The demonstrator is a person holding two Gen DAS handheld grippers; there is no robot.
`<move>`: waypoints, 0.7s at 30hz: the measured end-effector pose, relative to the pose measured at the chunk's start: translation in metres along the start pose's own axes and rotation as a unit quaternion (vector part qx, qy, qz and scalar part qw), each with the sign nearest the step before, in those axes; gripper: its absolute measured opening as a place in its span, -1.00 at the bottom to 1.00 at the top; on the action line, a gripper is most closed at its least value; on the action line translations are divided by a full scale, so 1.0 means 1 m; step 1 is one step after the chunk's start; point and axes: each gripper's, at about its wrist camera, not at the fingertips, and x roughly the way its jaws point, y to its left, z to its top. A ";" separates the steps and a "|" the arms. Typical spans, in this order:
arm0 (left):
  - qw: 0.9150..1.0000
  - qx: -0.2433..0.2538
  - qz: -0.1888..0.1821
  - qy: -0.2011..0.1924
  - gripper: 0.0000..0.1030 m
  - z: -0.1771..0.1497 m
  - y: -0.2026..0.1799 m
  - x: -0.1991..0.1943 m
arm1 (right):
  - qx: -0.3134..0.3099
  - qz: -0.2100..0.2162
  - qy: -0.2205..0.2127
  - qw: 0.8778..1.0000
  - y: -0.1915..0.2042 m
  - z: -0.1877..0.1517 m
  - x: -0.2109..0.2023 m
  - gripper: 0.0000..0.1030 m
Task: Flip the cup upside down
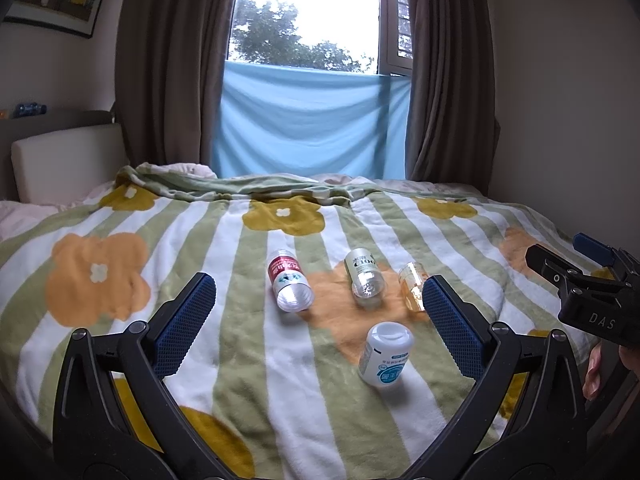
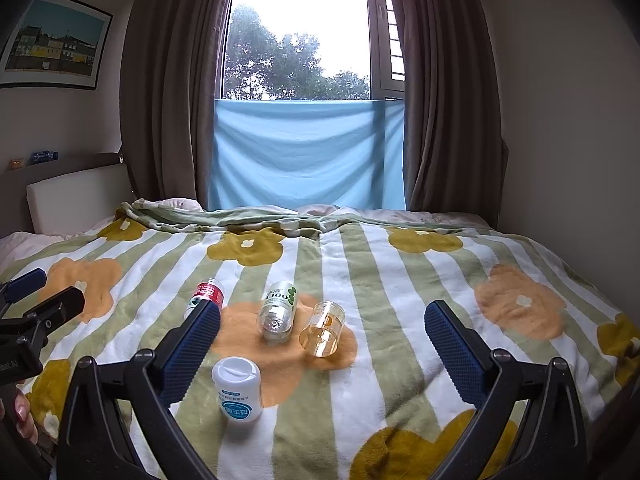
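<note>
A clear amber cup lies on its side on the flowered blanket, open mouth toward me; in the left wrist view the cup is partly hidden behind my right finger pad. My right gripper is open and empty, held above the blanket just in front of the cup. My left gripper is open and empty, held above the blanket in front of the bottles. The right gripper also shows at the right edge of the left wrist view.
Three bottles lie on the blanket: a red-labelled one, a green-labelled one and a white one nearest me. A headboard cushion is at far left. Curtains and a blue cloth hang behind the bed.
</note>
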 end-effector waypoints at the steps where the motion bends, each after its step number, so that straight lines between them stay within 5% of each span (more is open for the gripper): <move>1: 1.000 0.000 0.000 0.000 1.00 0.000 0.000 0.000 | 0.000 0.000 0.001 1.000 0.000 0.000 0.001 0.99; 21: 1.000 0.003 0.008 -0.017 1.00 0.005 -0.006 0.001 | 0.001 0.001 0.000 1.000 -0.002 0.001 0.002 0.99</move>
